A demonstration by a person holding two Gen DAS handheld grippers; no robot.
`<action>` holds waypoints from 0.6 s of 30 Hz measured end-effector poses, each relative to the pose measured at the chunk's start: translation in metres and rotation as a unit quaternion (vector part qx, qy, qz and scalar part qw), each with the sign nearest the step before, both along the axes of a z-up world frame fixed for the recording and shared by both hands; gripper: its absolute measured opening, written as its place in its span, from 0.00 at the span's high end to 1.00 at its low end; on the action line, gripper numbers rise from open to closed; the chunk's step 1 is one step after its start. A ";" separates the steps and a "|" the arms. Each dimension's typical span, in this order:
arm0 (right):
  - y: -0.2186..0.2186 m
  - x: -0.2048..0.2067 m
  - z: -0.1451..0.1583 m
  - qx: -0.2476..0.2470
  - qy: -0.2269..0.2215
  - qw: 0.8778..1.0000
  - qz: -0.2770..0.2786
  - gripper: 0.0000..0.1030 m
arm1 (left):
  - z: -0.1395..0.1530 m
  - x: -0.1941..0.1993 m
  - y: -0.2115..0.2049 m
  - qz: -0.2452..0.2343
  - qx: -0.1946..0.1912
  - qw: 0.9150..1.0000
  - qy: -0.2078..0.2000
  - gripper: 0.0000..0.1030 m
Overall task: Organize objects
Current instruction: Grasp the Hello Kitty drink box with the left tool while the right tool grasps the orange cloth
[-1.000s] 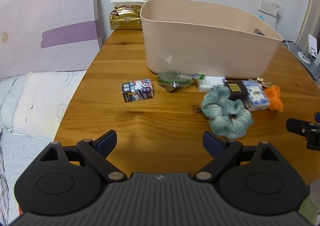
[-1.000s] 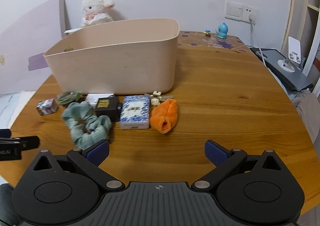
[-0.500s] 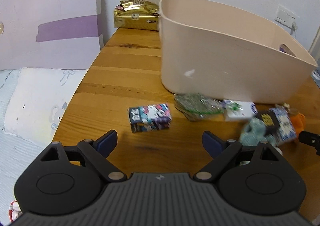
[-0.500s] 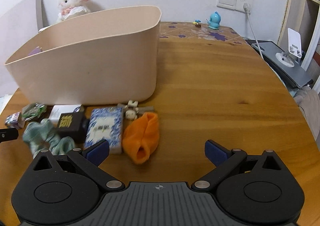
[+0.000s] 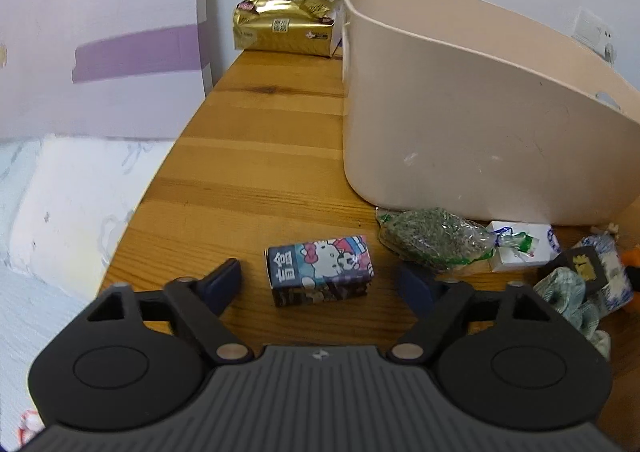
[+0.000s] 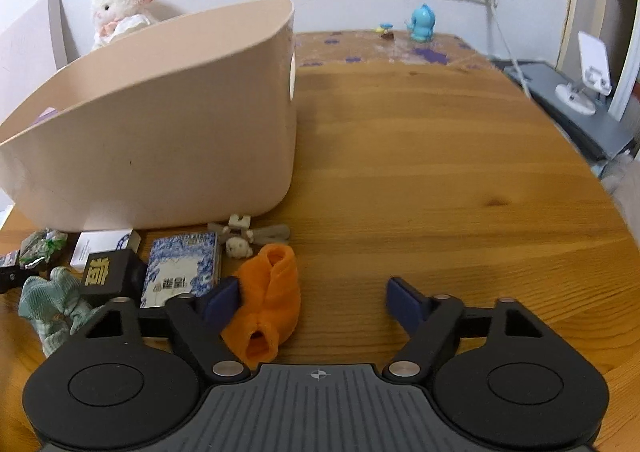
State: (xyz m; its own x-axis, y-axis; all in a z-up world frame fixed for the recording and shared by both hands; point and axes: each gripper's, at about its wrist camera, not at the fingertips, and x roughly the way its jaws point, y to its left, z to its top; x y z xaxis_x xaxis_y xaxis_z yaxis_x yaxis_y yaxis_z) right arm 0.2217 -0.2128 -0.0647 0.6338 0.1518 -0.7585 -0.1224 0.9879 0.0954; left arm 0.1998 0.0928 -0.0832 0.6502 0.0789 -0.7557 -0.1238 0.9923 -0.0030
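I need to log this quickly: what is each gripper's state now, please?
Left gripper: open, holding nothing; cartoon box between its fingers.
Right gripper: open, holding nothing, beside orange cloth.

Our left gripper (image 5: 320, 278) and right gripper (image 6: 312, 298) look alike: each has a grey ribbed central plate with a small cross-in-circle mark near its front edge, flanked by two round black housings with a shallow oval recess on top. Black angular linkage arms with triangular cut-outs run forward from silver pivot screws, ending in dark blue pads (image 5: 224, 278) on the fingers (image 6: 404, 302).
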 end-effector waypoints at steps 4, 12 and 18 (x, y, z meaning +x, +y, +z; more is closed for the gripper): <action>0.004 -0.003 0.001 0.000 -0.006 1.000 0.016 0.48 | 0.002 -0.006 -0.003 -0.012 0.006 1.000 -0.014 0.47; 0.008 -0.013 0.001 0.011 -0.008 0.998 0.053 0.88 | 0.004 -0.017 -0.004 -0.016 -0.009 1.000 -0.011 0.48; 0.001 -0.029 0.016 0.021 -0.026 0.998 0.054 0.90 | 0.024 -0.038 -0.007 -0.015 -0.011 0.999 -0.035 0.48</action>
